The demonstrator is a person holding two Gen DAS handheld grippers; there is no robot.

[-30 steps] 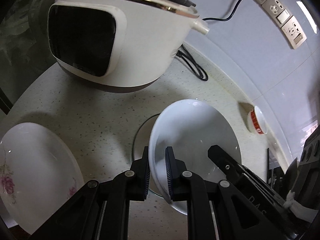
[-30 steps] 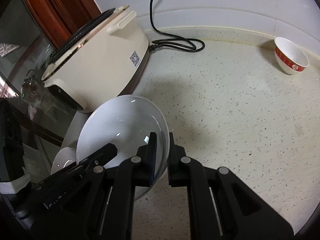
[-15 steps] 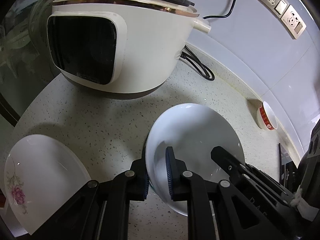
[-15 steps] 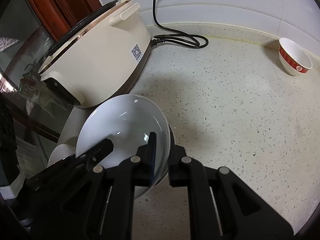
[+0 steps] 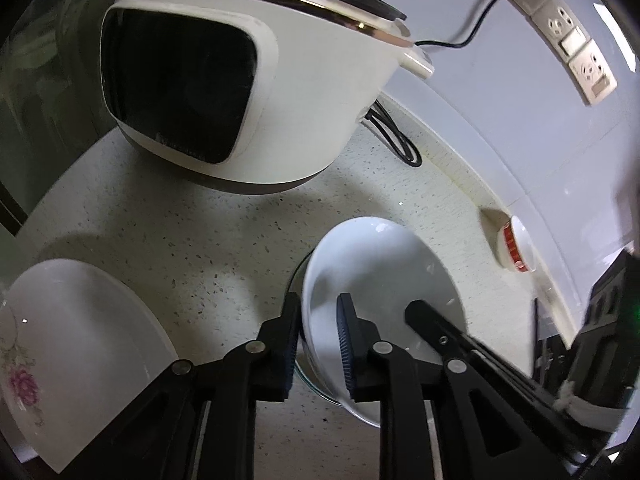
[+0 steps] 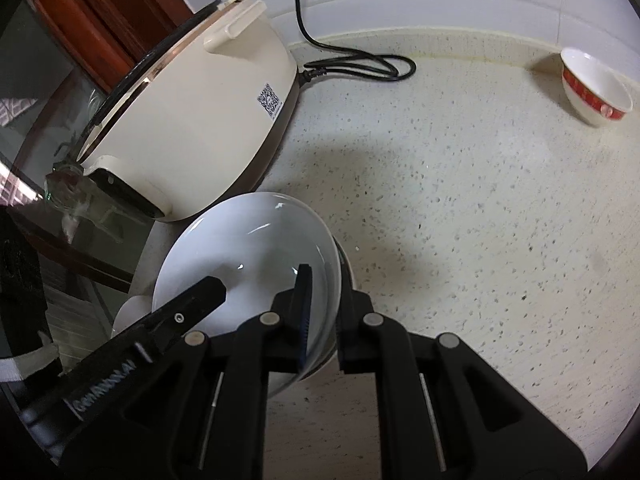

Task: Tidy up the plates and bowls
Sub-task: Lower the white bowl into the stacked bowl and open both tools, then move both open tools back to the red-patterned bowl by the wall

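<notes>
Both grippers met on one white plate (image 5: pixel 384 276) held over the speckled countertop (image 6: pixel 460 208), in front of the cream electric cooker (image 5: pixel 248 92) that stood toward the counter's back left corner. The right gripper (image 6: pixel 322 320) had its jaws drawn narrow and clamped on the plate's right rim, one blue-padded finger inside the dish and the other behind it. The left gripper (image 5: pixel 318 340) straddled the opposite rim, and its jaws were opening: the rim stood between the fingers, the left pad close against the outside of the plate while a visible gap separated the right pad from the inner surface. A thin glassy edge showed just under the plate in the left wrist view, though what it belonged to could not be told. A second white plate with a pink flower print (image 5: pixel 76 352) lay near the counter's front left edge, well apart from the held one. A small white bowl with a red band (image 6: pixel 596 88) sat by the back edge where the counter met the wall. The cooker's black cord (image 6: pixel 360 60) coiled along that back edge and ran up to the wall outlets (image 5: pixel 560 28).
</notes>
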